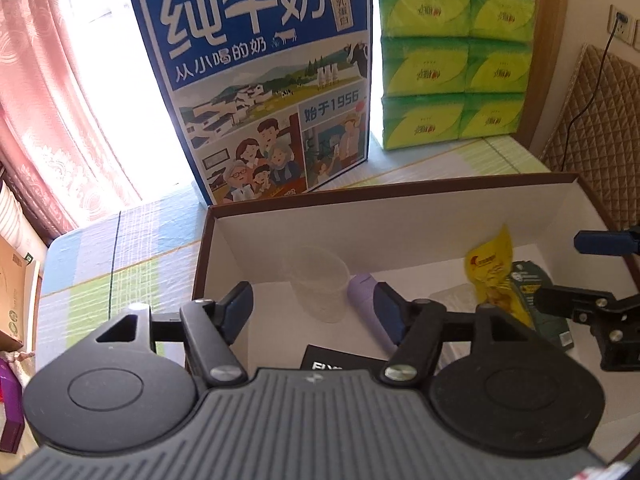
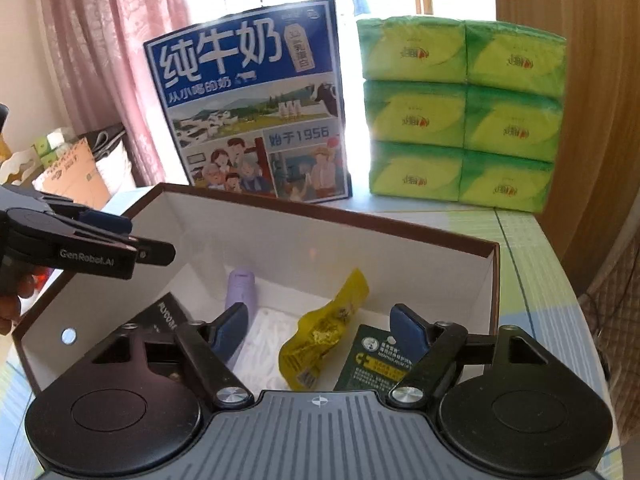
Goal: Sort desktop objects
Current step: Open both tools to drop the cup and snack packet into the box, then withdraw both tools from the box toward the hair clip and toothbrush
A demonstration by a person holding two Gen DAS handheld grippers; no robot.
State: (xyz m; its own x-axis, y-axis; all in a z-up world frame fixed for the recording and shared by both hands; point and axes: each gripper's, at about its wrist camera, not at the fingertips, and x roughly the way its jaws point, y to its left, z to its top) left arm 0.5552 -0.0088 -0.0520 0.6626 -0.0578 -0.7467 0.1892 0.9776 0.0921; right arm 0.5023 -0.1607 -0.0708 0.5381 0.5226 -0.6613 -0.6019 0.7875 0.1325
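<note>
A brown-rimmed box (image 1: 360, 197) with white walls holds the objects. Inside stand a clear plastic cup (image 1: 316, 288), a purple tube (image 1: 366, 300), a yellow snack packet (image 1: 492, 272), a dark green packet (image 1: 534, 300) and a black card (image 1: 336, 360). My left gripper (image 1: 312, 308) is open above the box, the cup showing between its fingers. My right gripper (image 2: 320, 330) is open over the yellow packet (image 2: 324, 332), beside the green packet (image 2: 376, 364) and purple tube (image 2: 240, 288). The cup is not seen in the right wrist view.
A blue milk carton case (image 1: 260, 80) and stacked green tissue packs (image 1: 456, 60) stand behind the box on a striped cloth (image 1: 120, 264). Pink curtains (image 1: 40, 100) hang at left. Cardboard boxes (image 2: 72, 176) sit left of the table; a quilted chair back (image 1: 592, 128) is at right.
</note>
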